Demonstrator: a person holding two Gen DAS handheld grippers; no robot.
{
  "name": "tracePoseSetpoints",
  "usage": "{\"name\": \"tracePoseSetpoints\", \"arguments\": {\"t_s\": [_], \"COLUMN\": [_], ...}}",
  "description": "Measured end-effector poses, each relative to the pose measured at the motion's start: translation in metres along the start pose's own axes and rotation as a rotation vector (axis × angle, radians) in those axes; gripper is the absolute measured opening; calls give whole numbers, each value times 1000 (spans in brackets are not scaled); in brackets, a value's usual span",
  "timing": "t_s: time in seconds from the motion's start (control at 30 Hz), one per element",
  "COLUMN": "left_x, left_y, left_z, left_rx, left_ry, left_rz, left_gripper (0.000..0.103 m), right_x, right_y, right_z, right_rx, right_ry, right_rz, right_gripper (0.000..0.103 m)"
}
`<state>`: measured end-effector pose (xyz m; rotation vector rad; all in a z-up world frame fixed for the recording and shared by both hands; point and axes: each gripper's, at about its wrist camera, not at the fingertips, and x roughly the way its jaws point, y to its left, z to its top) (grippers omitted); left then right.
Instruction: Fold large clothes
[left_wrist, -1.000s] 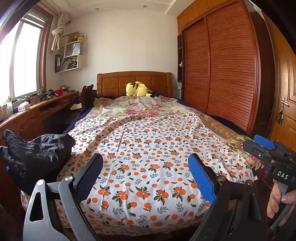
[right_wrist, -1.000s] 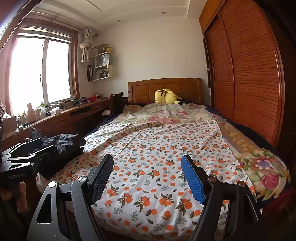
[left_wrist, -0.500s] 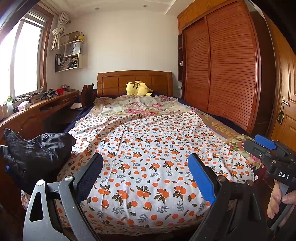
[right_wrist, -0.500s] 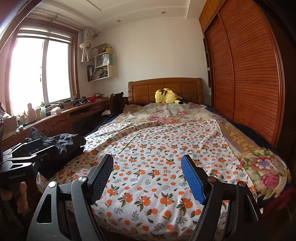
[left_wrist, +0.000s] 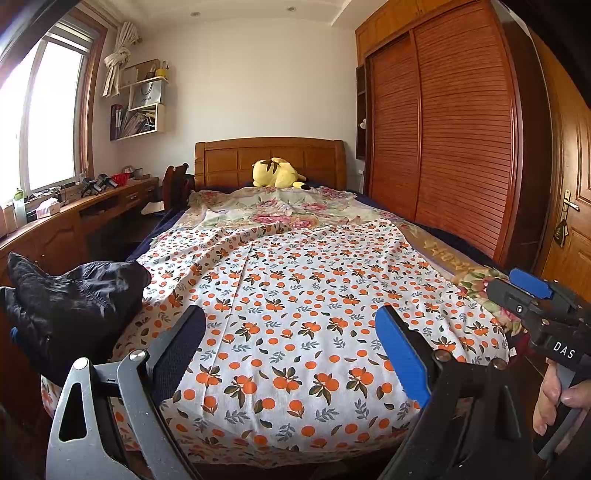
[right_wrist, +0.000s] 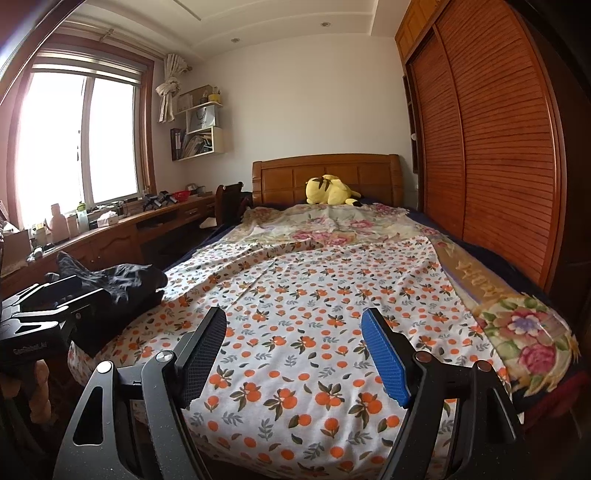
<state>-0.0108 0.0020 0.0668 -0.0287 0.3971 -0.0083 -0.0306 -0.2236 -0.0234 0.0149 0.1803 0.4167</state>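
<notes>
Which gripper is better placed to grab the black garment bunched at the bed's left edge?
Left. The crumpled black garment lies right beside the open left gripper, while the open right gripper hovers further toward the wardrobe side, over the orange-print white sheet, so it would probably have to cross over.

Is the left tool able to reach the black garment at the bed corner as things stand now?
Probably yes. The left tool is open and holds nothing, and the black garment lies just to its left on the bed corner, beside the orange-print sheet. Nothing stands between them.
</notes>
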Motion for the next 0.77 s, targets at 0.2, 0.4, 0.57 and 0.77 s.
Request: {"name": "tracePoseSetpoints", "arguments": {"t_s": [0.2,0.4,0.57,0.77], "left_x": [1,-1,0,0], "left_y": [-1,0,-1,-3], "left_z": [-1,-2,-2,-3], "left_rx": [0,5,4,4], "left_ry": [0,6,4,3], "left_rz": [-1,-3,-3,-4], "left_gripper": [93,93,93,93], "right_x": [0,1,-1,-1], "right_y": [0,-1,0,1], "right_z": [0,0,1,1], "right_rx": [0,2,-1,-3], "right_ry": [0,4,1,-3], "right_rz": [0,-1,0,1], "right_gripper": [77,77,77,77]}}
